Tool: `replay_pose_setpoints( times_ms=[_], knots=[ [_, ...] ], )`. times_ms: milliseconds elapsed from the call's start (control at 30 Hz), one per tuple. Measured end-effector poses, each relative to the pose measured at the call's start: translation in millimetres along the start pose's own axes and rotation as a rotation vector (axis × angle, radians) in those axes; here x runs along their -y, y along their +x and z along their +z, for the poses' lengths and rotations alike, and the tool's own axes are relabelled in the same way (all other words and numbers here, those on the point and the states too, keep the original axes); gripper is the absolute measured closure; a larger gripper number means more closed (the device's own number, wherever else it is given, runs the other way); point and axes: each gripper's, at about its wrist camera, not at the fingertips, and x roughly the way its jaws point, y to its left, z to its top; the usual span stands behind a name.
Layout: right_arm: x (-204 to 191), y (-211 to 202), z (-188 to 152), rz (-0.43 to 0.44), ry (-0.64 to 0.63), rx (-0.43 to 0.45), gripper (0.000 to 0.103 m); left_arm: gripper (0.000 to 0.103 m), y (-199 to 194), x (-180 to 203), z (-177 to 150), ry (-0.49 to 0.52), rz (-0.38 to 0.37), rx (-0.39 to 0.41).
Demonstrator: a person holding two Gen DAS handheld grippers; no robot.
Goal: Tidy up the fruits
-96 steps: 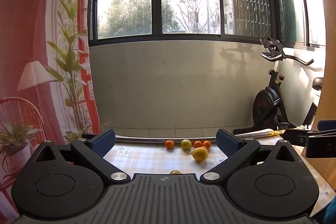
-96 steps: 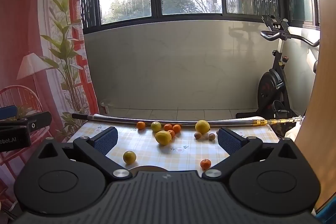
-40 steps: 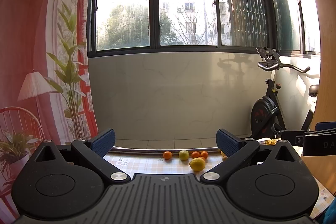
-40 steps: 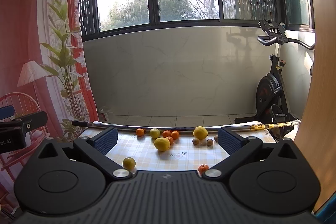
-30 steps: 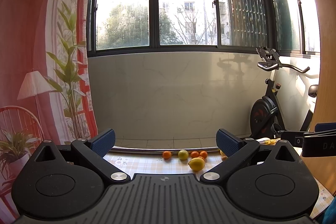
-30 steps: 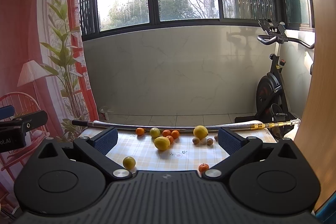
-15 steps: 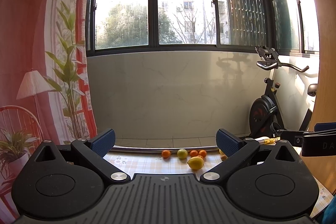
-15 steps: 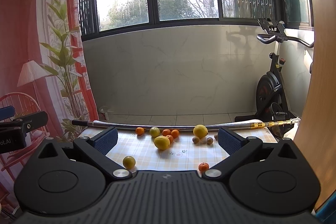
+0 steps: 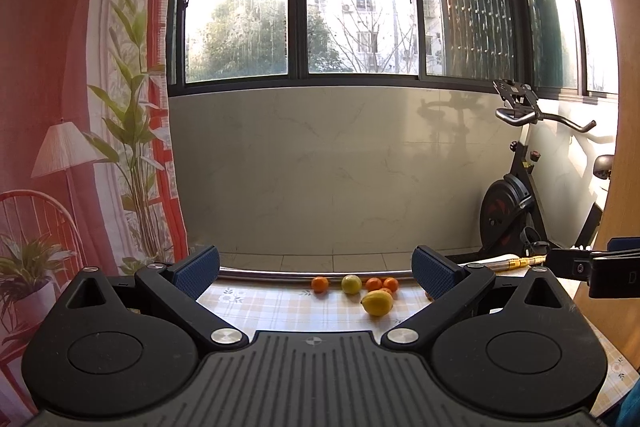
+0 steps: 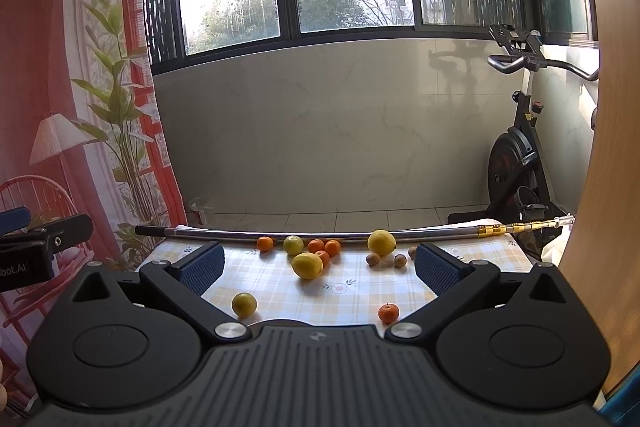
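Fruit lies scattered on a checked tablecloth. In the right wrist view a large lemon sits mid-table, a second lemon farther right, a green-yellow fruit and small oranges behind it, a lime-coloured fruit near left and a small orange near right. Small brown fruits lie by the right fingertip. My right gripper is open and empty, above the table's near side. My left gripper is open and empty; a lemon and oranges show between its fingers.
A long metal rod lies along the table's far edge. An exercise bike stands at the right, beyond the table. A wooden panel closes the right side. A printed backdrop hangs at the left.
The left view has tilted slightly upward since the oldest frame, so less of the table shows. The fruit has not moved. Both grippers stay open.
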Motion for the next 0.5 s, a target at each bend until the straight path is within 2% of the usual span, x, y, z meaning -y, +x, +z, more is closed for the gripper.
replay_pose_setpoints(
  times_ms=[167,267,433,500],
  knots=[
    [18,14,6,0.013,0.025,0.019,0.000,0.000,25,-20,-1,-0.044,0.005,-0.029],
    [33,27,10,0.018,0.020,0.051,0.000,0.000,46,-36,-2,-0.066,-0.007,-0.074],
    [53,52,14,-0.018,-0.016,0.073,0.000,0.000,79,-64,-6,-0.139,0.072,-0.089],
    [62,65,14,-0.019,-0.010,0.067,0.000,0.001,87,-70,-10,-0.160,0.091,-0.050]
  ],
)
